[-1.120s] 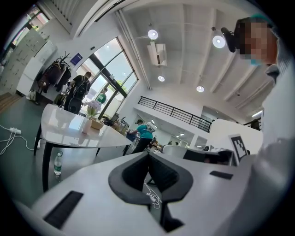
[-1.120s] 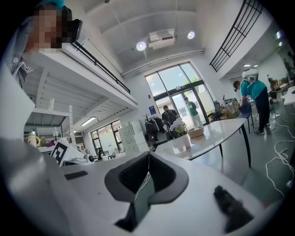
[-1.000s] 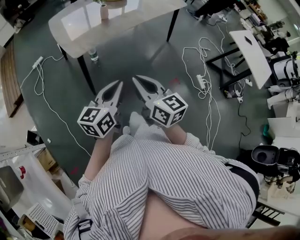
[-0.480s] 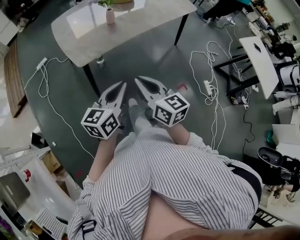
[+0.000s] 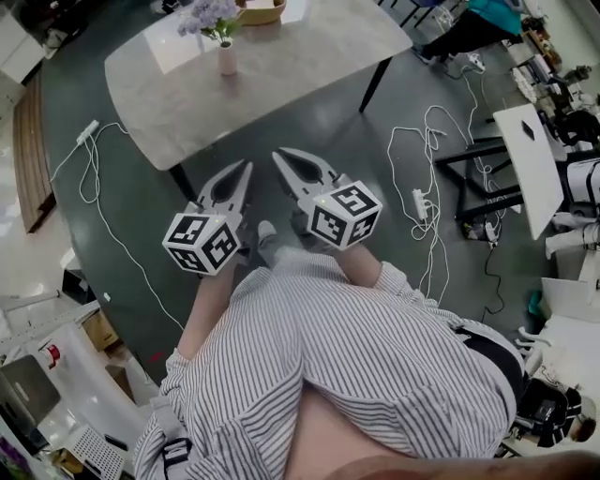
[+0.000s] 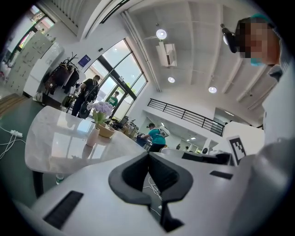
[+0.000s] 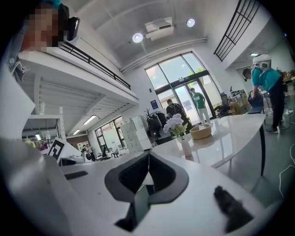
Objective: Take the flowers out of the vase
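Observation:
Pale purple flowers (image 5: 211, 17) stand in a small pink vase (image 5: 228, 59) on the far side of a light marble table (image 5: 309, 56). I hold both grippers side by side in front of my body, over the dark floor just short of the table's near edge. The left gripper (image 5: 246, 169) is shut and empty, and so is the right gripper (image 5: 279, 156). In the left gripper view the flowers (image 6: 100, 109) and vase (image 6: 92, 137) lie ahead on the left beyond the gripper (image 6: 148, 154). In the right gripper view the flowers (image 7: 174, 123) and vase (image 7: 185, 146) are ahead on the right, past the gripper (image 7: 148, 154).
A shallow wooden bowl (image 5: 262, 11) sits behind the vase. White cables and a power strip (image 5: 419, 202) trail over the floor on the right, near a white desk (image 5: 525, 150). A person in a teal top (image 5: 473, 28) bends at the far right. Black table legs (image 5: 375, 84) stand ahead.
The table has drawn nearer and lower in the head view, and the flowers have come fully into sight. Both grippers stay shut and side by side.

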{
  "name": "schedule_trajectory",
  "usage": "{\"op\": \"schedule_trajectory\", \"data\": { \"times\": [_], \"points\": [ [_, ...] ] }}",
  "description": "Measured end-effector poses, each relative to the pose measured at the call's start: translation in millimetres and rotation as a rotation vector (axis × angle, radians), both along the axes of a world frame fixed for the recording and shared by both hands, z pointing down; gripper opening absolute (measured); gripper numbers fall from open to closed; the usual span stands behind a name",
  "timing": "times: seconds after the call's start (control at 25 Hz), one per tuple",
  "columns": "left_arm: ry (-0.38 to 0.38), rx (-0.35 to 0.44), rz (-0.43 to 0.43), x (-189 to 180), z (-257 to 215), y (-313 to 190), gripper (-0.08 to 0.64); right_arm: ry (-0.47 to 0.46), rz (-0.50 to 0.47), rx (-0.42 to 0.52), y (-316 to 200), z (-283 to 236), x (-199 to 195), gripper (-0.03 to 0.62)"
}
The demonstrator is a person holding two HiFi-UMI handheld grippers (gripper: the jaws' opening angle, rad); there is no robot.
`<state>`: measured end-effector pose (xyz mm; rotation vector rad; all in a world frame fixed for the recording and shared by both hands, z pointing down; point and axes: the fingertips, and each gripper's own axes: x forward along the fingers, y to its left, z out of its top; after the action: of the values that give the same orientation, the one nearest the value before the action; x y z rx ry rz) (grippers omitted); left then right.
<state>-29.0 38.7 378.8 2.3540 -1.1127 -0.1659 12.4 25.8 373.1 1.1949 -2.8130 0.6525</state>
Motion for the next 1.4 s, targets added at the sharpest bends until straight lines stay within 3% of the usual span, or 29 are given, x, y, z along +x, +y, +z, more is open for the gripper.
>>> {"op": "schedule_trajectory", "data": {
  "times": [0.52,1.4],
  "points": [
    [-0.003,0.017,-0.074,21,1,-110,0.011,0.001,-0.089,0.014,-109,2,12,0.015],
    [-0.012,-0.028,-0.092,8,12,-183,0.011,-0.023,-0.059,-0.051,-181,20,12,0.015]
  ]
}}
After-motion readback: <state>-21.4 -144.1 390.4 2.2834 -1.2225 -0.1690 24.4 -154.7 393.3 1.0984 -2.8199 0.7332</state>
